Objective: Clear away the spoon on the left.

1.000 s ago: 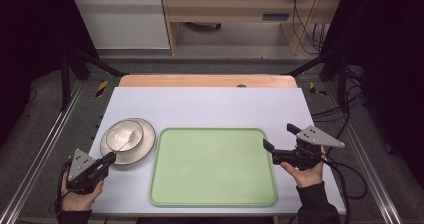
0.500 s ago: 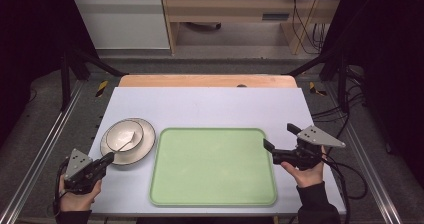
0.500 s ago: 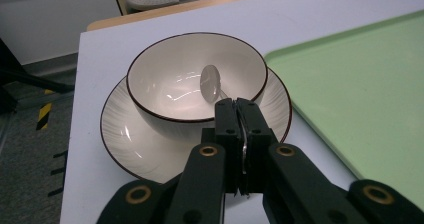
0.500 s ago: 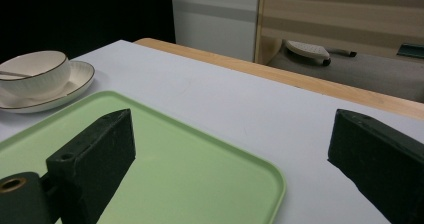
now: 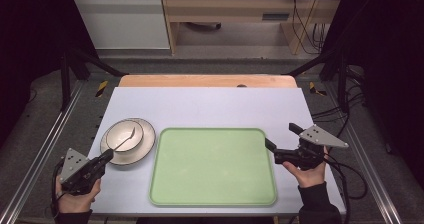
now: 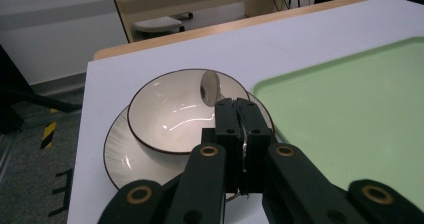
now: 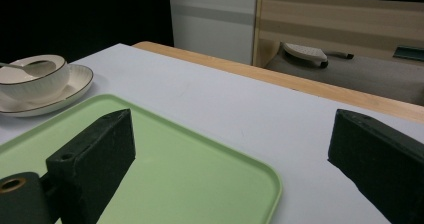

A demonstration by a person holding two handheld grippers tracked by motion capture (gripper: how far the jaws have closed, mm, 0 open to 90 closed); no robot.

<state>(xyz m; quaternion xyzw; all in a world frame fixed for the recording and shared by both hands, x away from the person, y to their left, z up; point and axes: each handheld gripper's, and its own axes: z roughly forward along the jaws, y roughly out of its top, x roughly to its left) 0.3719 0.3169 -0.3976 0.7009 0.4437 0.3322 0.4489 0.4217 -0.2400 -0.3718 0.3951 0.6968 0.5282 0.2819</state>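
Observation:
A metal spoon (image 5: 125,138) reaches up and to the right into a white bowl (image 5: 116,133) with a dark rim. The bowl stands on a white plate (image 5: 145,153) at the table's near left. My left gripper (image 5: 108,155) is shut on the spoon's handle just in front of the plate. In the left gripper view the jaws press together on the handle, and the spoon's head (image 6: 210,85) stands on edge over the bowl (image 6: 165,119). My right gripper (image 5: 281,137) is open with nothing between its jaws, at the right edge of the green tray (image 5: 212,166).
The green tray (image 7: 175,169) takes up the near middle of the white tabletop (image 5: 210,106), close beside the plate (image 6: 125,154). A wooden strip (image 5: 200,80) runs along the table's far edge. Metal rails flank the table on both sides.
My left gripper has drawn back slightly toward the near-left corner with the spoon handle in its jaws. The right gripper has stayed where it was.

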